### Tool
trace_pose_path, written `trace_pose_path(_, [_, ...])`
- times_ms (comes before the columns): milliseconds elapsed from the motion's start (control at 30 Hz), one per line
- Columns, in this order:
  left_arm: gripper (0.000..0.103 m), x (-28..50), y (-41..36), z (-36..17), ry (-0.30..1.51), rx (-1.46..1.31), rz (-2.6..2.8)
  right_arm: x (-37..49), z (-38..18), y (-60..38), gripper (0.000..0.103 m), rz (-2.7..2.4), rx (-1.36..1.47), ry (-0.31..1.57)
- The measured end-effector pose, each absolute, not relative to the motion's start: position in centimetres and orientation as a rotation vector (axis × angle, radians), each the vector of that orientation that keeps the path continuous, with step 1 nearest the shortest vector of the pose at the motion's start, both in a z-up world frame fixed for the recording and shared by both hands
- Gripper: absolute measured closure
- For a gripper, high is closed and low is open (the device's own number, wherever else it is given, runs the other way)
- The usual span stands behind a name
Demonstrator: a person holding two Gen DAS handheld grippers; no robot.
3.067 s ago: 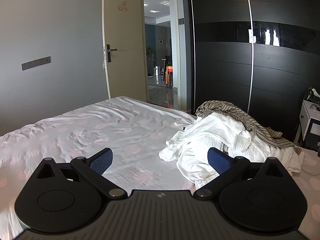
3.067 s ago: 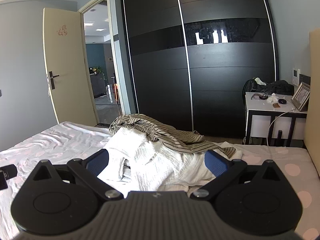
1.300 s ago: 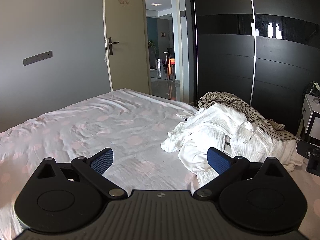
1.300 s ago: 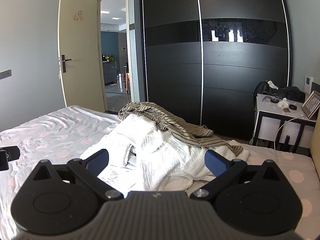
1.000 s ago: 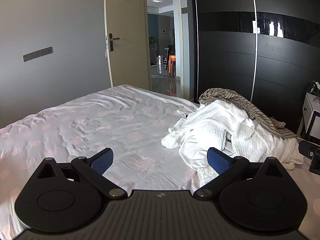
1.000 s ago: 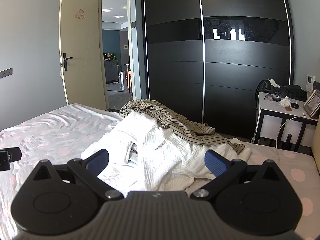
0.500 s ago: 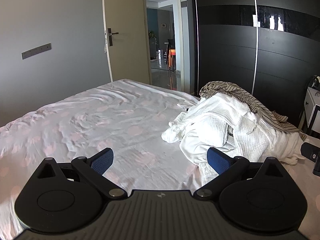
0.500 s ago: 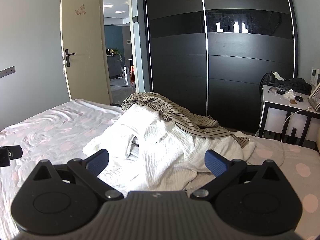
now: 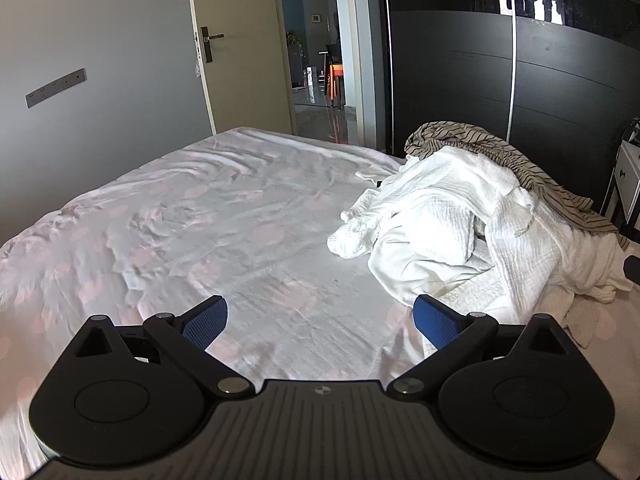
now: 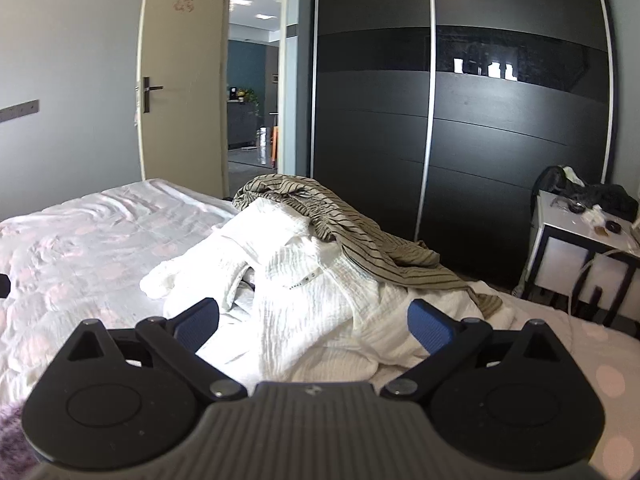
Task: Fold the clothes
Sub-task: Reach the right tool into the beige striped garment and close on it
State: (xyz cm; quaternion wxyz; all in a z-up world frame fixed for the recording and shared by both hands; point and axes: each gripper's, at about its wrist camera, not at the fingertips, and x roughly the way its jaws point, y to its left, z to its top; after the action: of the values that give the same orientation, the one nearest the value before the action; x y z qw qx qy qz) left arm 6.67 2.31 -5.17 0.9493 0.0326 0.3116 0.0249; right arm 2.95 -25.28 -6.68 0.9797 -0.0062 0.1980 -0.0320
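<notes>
Both tools have come in closer to the clothes pile vs. a few secs ago, w/ the heap looming bigger in both views. Left tool [image 9: 320, 316] hangs over the bed [image 9: 200, 216], blue pads spread wide, nothing btwn them; its right pad sits just by the near edge of the white garment [image 9: 440, 224]. Right tool [image 10: 314, 318] also wide open & empty, aimed straight at the pile, white crinkled fabric [image 10: 304, 280] showing btwn its pads; can't tell if pads touch cloth.

Pile lies on the right side of the bed, toward the far edge: white garment crumpled in front, one sleeve-like roll trailing left onto the sheet, striped beige garment [image 10: 352, 236] draped over the back & right of it. Sheet is white w/ faint pink dots, wrinkled, bare to the left of the pile.

Behind: black sliding wardrobe [image 10: 480, 120], cream door [image 10: 180, 80] open to a hallway, white nightstand [image 10: 576, 252] far right w/ dark clutter on top.
</notes>
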Motion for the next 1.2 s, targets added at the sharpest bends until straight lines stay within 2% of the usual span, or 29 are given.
trace_pose_path(100, [0.002,8.3,3.2,-6.0,0.662,0.062,0.06,5.8,-7.3,-26.1,0.024,-0.044,-0.035,0.413])
trace_pose_path(200, [0.002,10.1,4.0,-7.0,0.69,0.067,0.075,9.3,-7.8,-26.5,0.027,-0.047,-0.083,0.409])
trace_pose_path(267, [0.002,11.2,4.4,-7.8,0.707,0.073,0.085,12.0,-8.3,-26.7,0.035,-0.041,-0.129,0.415])
trace_pose_path(367, [0.002,13.2,5.0,-9.0,0.738,0.072,0.099,15.9,-9.0,-27.1,0.038,-0.032,-0.177,0.435])
trace_pose_path(500, [0.002,15.8,5.7,-10.6,0.789,0.068,0.121,20.8,-9.8,-27.2,0.048,-0.024,-0.25,0.458])
trace_pose_path(733, [0.003,18.8,6.7,-13.0,0.861,0.053,0.16,26.9,-11.2,-28.0,0.053,-0.015,-0.306,0.505])
trace_pose_path(767, [0.003,19.0,6.9,-13.2,0.87,0.049,0.168,27.6,-11.4,-28.2,0.055,-0.017,-0.312,0.512])
trace_pose_path(867, [0.003,19.4,7.6,-13.7,0.891,0.038,0.189,29.2,-11.8,-28.6,0.073,-0.03,-0.31,0.539])
trace_pose_path(967, [0.003,19.3,8.3,-13.9,0.905,0.028,0.209,29.6,-11.5,-29.1,0.079,-0.016,-0.252,0.568])
trace_pose_path(1000, [0.003,19.1,8.5,-13.8,0.907,0.024,0.215,29.4,-11.2,-28.9,0.09,-0.008,-0.248,0.567])
trace_pose_path(1133, [0.003,17.9,9.1,-13.1,0.902,0.009,0.229,27.7,-9.5,-27.0,0.099,0.047,-0.261,0.523])
trace_pose_path(1200, [0.003,16.9,9.5,-12.4,0.89,0.004,0.236,26.3,-8.2,-25.4,0.1,0.092,-0.26,0.498])
